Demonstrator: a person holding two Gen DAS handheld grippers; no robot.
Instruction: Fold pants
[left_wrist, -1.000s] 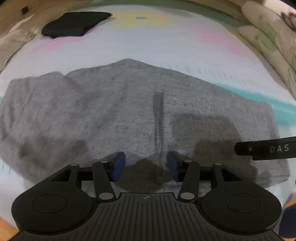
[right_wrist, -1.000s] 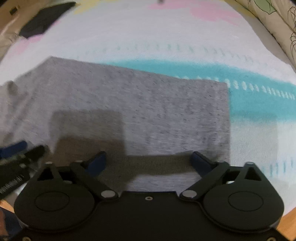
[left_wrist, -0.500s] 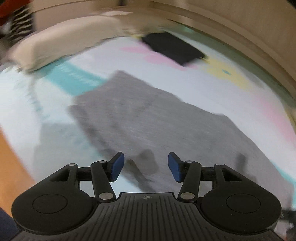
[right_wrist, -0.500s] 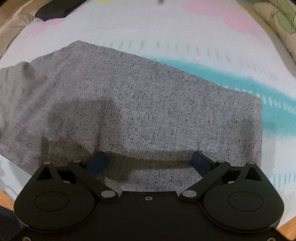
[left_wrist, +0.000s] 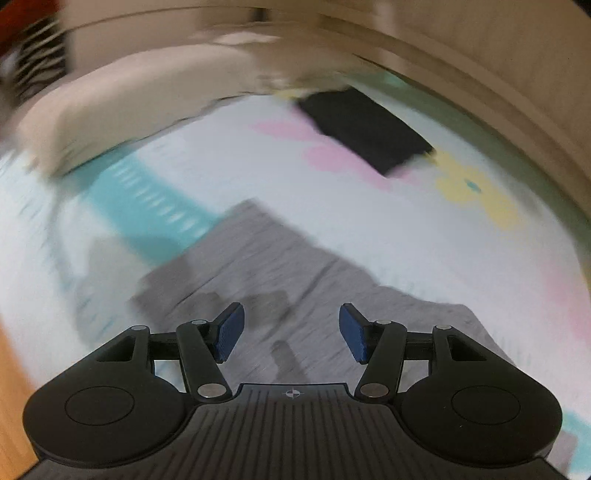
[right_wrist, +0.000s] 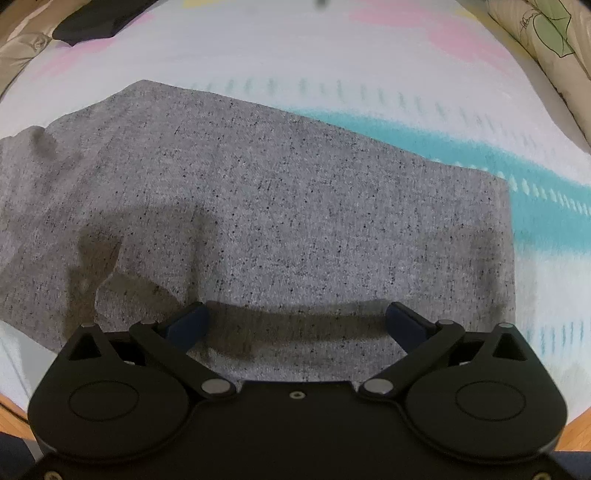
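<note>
Left gripper (left_wrist: 291, 332): blue ribbed pads spread, nothing between them, hovering over the grey pants (left_wrist: 280, 280); view is motion-blurred, so contact can't be judged. Black folded cloth (left_wrist: 365, 131) lies farther back on the pastel sheet (left_wrist: 229, 158). Right gripper (right_wrist: 295, 323): jaws wide apart above the speckled grey knit pants (right_wrist: 266, 192), spread flat, straight hem at right.

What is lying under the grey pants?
The grey pants lie flat on a white sheet with a turquoise stripe and pink patches. The stripe runs under their far edge; the part beneath the cloth is covered and cannot be seen.
</note>
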